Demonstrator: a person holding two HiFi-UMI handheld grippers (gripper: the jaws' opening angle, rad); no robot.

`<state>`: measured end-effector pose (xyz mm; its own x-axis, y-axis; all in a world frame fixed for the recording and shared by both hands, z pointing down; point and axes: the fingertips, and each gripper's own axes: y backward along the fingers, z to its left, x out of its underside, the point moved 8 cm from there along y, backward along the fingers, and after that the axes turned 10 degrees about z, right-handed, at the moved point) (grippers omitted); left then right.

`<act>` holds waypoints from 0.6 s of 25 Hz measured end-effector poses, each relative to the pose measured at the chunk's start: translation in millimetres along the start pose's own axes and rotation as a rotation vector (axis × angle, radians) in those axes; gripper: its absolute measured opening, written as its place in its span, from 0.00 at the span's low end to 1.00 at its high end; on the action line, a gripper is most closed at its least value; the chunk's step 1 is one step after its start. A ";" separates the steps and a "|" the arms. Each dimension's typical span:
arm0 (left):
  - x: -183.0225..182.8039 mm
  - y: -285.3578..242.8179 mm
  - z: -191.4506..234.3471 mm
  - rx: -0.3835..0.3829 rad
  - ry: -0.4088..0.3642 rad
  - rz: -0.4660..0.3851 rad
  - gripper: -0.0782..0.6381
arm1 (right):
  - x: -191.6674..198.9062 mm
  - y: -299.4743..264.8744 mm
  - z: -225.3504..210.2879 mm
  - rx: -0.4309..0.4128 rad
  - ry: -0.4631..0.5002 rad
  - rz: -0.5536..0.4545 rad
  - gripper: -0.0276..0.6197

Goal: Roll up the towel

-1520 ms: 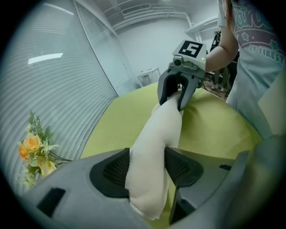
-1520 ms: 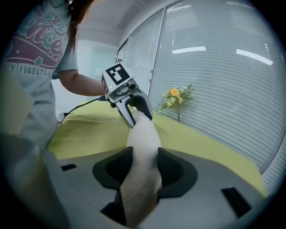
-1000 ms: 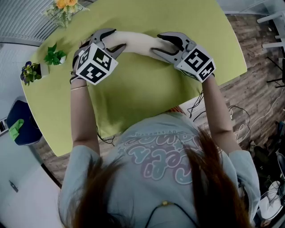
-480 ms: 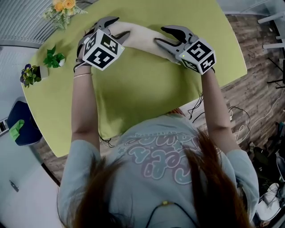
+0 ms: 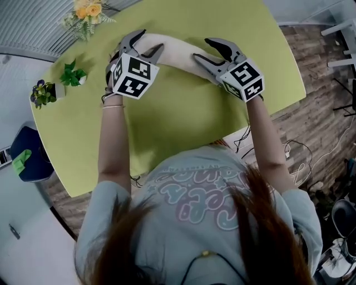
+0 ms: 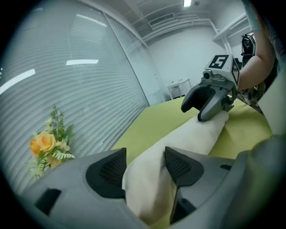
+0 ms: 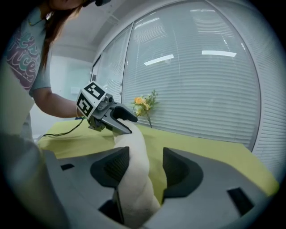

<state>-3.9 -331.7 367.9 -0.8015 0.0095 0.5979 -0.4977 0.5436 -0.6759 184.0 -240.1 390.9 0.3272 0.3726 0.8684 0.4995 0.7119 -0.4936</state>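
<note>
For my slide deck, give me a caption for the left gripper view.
Left claw clasps one end of the rolled cream towel on the green table.

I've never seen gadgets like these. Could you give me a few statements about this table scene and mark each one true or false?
1. The towel lies as one long roll on the green table. True.
2. The right gripper is clear of the towel. False: the roll runs between its jaws and touches one pad, with a gap at the other. These jaws have just been opening.
3. The left gripper has one end of the roll between its jaws. True.
4. The bouquet at the table's far corner is blue. False: its flowers are yellow and orange.
</note>
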 end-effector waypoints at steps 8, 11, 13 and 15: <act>4.5 44.1 -15.3 -0.059 0.180 -0.138 0.45 | -21.6 14.2 22.6 0.028 0.011 -0.073 0.40; 4.8 63.5 -19.8 -0.106 0.185 -0.180 0.45 | -32.2 18.7 34.3 0.058 0.017 -0.114 0.41; 7.9 77.1 -23.1 -0.160 0.200 -0.210 0.45 | -38.2 22.1 44.4 0.074 0.015 -0.138 0.41; 12.3 91.2 -27.8 -0.197 0.219 -0.242 0.45 | -45.2 27.1 57.9 0.090 0.028 -0.159 0.41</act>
<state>-50.0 -258.7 325.6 -0.5683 0.0292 0.8223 -0.5732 0.7029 -0.4211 136.3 -203.2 341.1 0.2726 0.2357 0.9328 0.4733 0.8113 -0.3433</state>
